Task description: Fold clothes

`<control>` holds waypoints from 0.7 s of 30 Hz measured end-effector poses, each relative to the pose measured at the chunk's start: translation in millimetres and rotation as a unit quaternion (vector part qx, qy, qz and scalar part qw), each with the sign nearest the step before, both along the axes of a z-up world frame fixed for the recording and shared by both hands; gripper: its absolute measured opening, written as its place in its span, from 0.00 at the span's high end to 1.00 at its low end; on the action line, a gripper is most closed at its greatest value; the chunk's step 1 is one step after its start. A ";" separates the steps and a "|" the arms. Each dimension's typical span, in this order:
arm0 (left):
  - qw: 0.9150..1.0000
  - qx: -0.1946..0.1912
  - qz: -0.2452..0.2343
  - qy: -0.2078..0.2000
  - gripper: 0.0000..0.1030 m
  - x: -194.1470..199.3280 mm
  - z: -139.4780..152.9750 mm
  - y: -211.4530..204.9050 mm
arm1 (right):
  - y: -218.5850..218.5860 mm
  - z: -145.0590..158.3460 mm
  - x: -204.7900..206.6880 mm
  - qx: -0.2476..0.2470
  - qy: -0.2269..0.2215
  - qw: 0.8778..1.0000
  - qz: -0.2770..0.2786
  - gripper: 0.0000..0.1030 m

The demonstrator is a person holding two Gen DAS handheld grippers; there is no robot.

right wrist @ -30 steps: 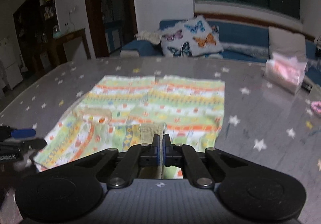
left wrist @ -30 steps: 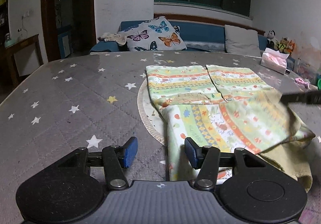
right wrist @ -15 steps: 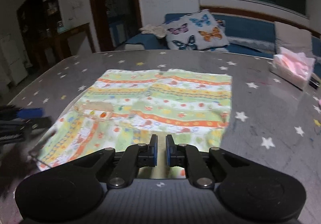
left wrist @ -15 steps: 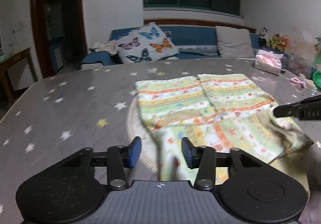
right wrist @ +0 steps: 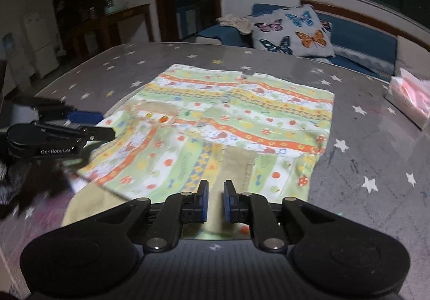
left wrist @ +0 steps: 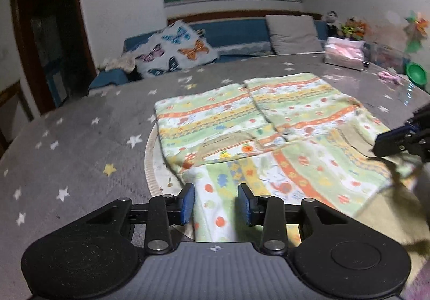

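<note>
A colourful striped baby garment (left wrist: 268, 138) lies on the grey star-patterned table, its near part folded over the far part; it also shows in the right wrist view (right wrist: 228, 133). My left gripper (left wrist: 216, 204) is open, its jaws on either side of the garment's near left edge. My right gripper (right wrist: 215, 200) is open with a narrow gap, just above the garment's near edge. Each gripper shows in the other's view, the right one (left wrist: 400, 138) at the garment's right side, the left one (right wrist: 59, 133) at its left.
A pink tissue box (left wrist: 345, 56) stands at the table's far right; it shows too in the right wrist view (right wrist: 411, 98). A green bowl (left wrist: 416, 73) and small items sit at the right edge. A sofa with a butterfly cushion (left wrist: 174, 51) lies beyond the table.
My right gripper has let go of the garment's fold and opened a little. My left gripper has moved over the garment's near left edge, still open.
</note>
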State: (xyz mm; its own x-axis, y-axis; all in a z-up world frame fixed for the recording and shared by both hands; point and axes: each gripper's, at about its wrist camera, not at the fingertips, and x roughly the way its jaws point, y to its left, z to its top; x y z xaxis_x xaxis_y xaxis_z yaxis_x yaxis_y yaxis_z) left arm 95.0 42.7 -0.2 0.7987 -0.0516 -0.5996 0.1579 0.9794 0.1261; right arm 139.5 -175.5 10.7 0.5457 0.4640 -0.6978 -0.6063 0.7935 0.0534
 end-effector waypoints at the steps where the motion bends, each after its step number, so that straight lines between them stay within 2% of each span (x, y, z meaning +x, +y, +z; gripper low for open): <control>1: 1.000 0.005 -0.010 -0.003 0.62 -5.1 1.5 -3.6 | 1.2 -0.5 -3.6 -0.003 -0.001 1.000 0.006 0.84; 4: 0.999 0.020 -0.039 -0.009 0.61 -20.8 3.5 -14.3 | 2.8 -6.1 -12.2 -0.017 -0.001 1.000 0.013 0.83; 10: 0.990 0.090 -0.105 -0.027 0.52 -58.7 2.0 -30.1 | -3.1 -7.4 -20.3 -0.014 -0.004 1.000 0.014 0.78; 13: 0.981 0.127 -0.140 -0.034 0.45 -75.2 -2.2 -37.4 | -3.7 -7.9 -22.1 -0.014 -0.008 1.000 0.016 0.77; 16: 0.970 0.159 -0.176 -0.049 0.36 -87.5 -9.2 -50.7 | -6.6 -2.9 -24.3 -0.007 -0.008 1.000 0.016 0.69; 21: 0.953 0.183 -0.227 -0.075 0.36 -94.8 -20.3 -76.9 | -14.2 4.6 -32.4 -0.013 -0.016 1.000 0.014 0.64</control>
